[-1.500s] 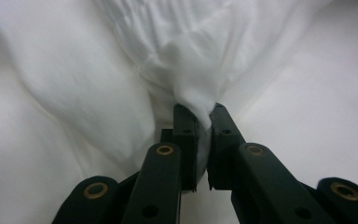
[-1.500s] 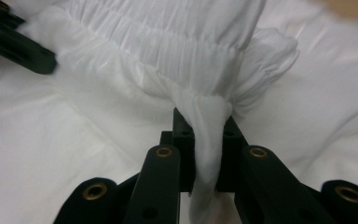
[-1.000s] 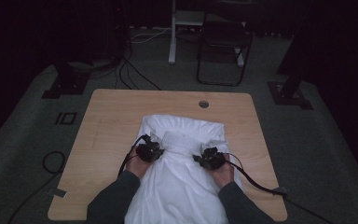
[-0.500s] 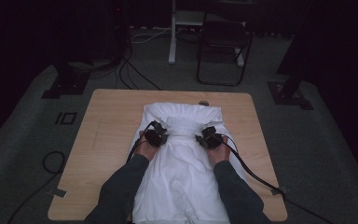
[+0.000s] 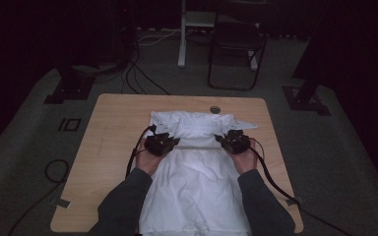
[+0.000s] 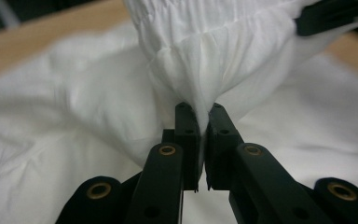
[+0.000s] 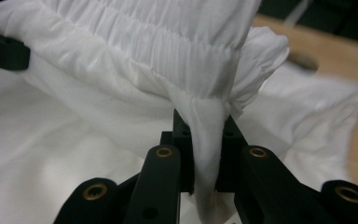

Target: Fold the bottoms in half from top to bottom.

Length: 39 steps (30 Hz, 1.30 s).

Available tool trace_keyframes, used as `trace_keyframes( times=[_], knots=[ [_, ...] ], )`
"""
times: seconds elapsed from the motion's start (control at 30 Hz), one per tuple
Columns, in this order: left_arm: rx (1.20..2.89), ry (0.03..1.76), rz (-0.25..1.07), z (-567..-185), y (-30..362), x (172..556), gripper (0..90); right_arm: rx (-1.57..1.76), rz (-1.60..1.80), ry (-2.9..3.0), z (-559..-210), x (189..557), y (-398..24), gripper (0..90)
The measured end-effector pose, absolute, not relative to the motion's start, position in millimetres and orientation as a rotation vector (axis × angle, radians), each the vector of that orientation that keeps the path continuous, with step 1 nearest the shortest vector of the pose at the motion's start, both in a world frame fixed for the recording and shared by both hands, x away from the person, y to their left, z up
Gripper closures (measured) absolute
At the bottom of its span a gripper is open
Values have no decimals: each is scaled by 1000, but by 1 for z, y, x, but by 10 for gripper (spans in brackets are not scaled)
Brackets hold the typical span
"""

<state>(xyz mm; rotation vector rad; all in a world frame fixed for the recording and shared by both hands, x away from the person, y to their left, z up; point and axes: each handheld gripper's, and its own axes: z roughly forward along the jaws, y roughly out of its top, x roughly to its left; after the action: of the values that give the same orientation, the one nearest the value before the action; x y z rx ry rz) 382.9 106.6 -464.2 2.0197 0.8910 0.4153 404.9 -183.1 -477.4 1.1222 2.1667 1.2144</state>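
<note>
A white garment (image 5: 197, 182) lies down the middle of the wooden bench (image 5: 108, 142), reaching from near the far edge to the near edge, and its gathered elastic band is lifted off the rest of the cloth and stretched across between the two hand-held grippers. The left hand-held gripper (image 5: 173, 143) sits at the band's left end, over the left side of the garment; in the left gripper view its jaws stand nearly together, clenched on a bunched fold of the white fabric (image 6: 200, 79) that rises from between them. The band runs from there across toward the bench's right edge. The right hand-held gripper (image 5: 221, 139) sits at the band's right end, over the right side of the garment; in the right gripper view its jaws are likewise drawn close, pinching a thick pleat of the gathered edge (image 7: 205, 116), with the ruffled band fanning out above them.
</note>
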Motion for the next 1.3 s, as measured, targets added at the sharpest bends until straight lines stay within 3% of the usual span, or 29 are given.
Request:
trace_keyframes(
  times=[0.1, 0.23, 0.37, 0.47, 0.53, 0.7, 0.9, 1.3],
  knots=[
    [2035, 840, 348, -466, 104, 356, 854, 1038, 1211, 2175, -463, 380, -192, 824],
    [2130, 838, 191, -503, 96, 331, 851, 996, 1150, 2260, -479, 353, -200, 822],
    [2295, 851, 188, -546, 90, 325, 850, 1005, 1061, 2376, -518, 336, -197, 819],
    [2312, 842, 225, -547, 98, 332, 851, 1035, 1012, 2409, -543, 331, -189, 816],
    [2370, 821, 316, -543, 100, 337, 850, 1069, 1060, 2429, -550, 331, -185, 815],
    [2420, 845, 404, -539, 116, 364, 849, 1061, 1097, 2440, -556, 332, -162, 819],
    [2361, 945, 428, -540, 122, 378, 848, 1032, 1073, 2410, -561, 348, -142, 825],
    [2255, 1010, 472, -546, 110, 385, 848, 1164, 1052, 2324, -559, 401, -153, 825]
  ],
)
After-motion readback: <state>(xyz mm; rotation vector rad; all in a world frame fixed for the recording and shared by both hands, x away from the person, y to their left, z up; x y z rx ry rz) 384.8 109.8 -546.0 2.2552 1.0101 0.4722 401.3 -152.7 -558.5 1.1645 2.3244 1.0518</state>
